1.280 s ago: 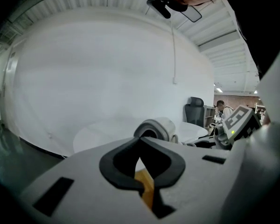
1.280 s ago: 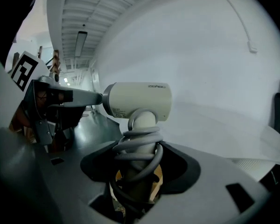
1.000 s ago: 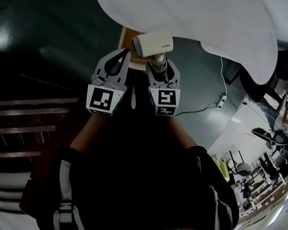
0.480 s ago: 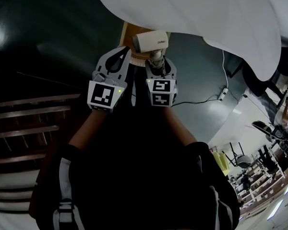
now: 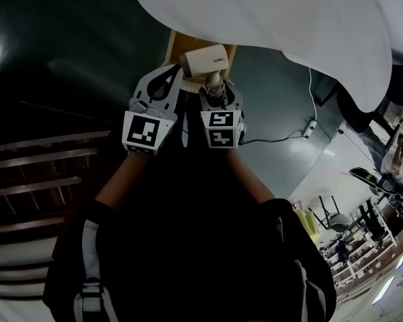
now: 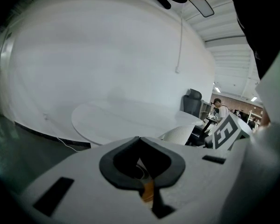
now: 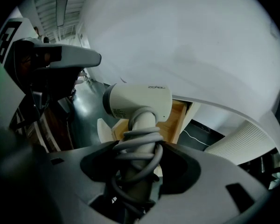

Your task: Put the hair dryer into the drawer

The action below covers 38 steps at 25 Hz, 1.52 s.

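A cream hair dryer (image 5: 205,60) with its grey cord wound round the handle stands up out of my right gripper (image 5: 215,88), which is shut on that handle. In the right gripper view the hair dryer (image 7: 139,101) hangs just above an open wooden drawer (image 7: 175,120); from the head the drawer (image 5: 181,44) juts out from under the white table. My left gripper (image 5: 163,86) is beside the right one, on its left, jaws together and empty. In its own view the left gripper (image 6: 140,140) points past the drawer toward the room.
A large white tabletop (image 5: 275,19) overhangs the drawer. On the dark floor to the right lie a white cable (image 5: 282,150) and a power strip (image 5: 310,137). Wooden slats (image 5: 40,173) run along the left. Another round white table (image 6: 130,118) stands farther off.
Both grippers have sunk a little. The right gripper has tipped further downward, bringing the hair dryer closer over the open drawer.
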Motion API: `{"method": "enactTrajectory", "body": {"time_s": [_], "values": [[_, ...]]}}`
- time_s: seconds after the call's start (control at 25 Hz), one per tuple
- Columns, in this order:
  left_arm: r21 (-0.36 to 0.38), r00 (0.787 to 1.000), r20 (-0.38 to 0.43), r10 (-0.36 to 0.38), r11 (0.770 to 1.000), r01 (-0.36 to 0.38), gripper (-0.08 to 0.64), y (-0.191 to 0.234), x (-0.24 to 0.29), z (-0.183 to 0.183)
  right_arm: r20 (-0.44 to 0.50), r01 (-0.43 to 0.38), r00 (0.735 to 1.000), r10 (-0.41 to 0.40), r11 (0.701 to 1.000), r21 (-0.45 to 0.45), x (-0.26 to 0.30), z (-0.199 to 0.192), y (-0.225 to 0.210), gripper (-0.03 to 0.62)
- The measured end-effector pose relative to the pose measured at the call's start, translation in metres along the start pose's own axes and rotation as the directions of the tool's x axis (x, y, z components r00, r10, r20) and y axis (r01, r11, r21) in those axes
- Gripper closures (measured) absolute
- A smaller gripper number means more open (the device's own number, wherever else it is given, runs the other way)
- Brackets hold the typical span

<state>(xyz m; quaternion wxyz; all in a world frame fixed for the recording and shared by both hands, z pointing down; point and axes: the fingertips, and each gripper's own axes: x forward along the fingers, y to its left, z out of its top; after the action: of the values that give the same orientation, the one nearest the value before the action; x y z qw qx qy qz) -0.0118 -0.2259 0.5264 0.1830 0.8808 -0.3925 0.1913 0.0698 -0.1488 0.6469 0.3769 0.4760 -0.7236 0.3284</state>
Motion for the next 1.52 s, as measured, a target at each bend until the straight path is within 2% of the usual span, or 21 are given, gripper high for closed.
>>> {"method": "enactTrajectory", "body": {"time_s": [0.16,0.24,0.32,0.52,0.88,1.16,1.32,1.52], "values": [[-0.042,1.0,-0.011,0.008,0.999,-0.009,0.552,0.002,-0.001,-0.006,-0.072,-0.007,0.997,0.007,1.0,-0.005,0.012,-0.005,0.0,0.321],[-0.043,1.0,-0.014,0.011,0.999,-0.011,0.552,0.003,0.0,-0.008,-0.11,-0.02,0.994,0.022,1.0,0.014,0.016,-0.005,0.0,0.321],[-0.074,1.0,-0.023,0.014,0.997,-0.016,0.552,0.004,0.0,-0.012,-0.145,-0.03,0.989,0.035,0.999,0.037,0.021,-0.004,0.001,0.319],[-0.026,1.0,-0.018,0.019,0.999,-0.019,0.552,0.012,0.002,-0.011,-0.216,-0.046,0.975,0.058,0.997,0.06,0.036,0.001,0.0,0.319],[-0.04,0.999,-0.026,0.03,0.999,-0.031,0.552,0.02,0.004,-0.016,-0.308,-0.052,0.949,0.071,0.996,0.07,0.07,0.005,-0.01,0.318],[-0.052,0.999,-0.026,0.033,0.998,-0.035,0.552,0.021,0.004,-0.02,-0.395,-0.06,0.913,0.097,0.993,0.105,0.093,0.001,-0.014,0.314],[-0.061,0.999,-0.034,0.038,0.997,-0.04,0.552,0.023,0.004,-0.024,-0.462,-0.082,0.878,0.126,0.99,0.115,0.104,-0.006,-0.013,0.313],[-0.087,0.999,-0.035,0.041,0.995,-0.044,0.552,0.026,0.003,-0.024,-0.534,-0.081,0.836,0.124,0.991,0.104,0.113,-0.016,-0.011,0.31]]}}
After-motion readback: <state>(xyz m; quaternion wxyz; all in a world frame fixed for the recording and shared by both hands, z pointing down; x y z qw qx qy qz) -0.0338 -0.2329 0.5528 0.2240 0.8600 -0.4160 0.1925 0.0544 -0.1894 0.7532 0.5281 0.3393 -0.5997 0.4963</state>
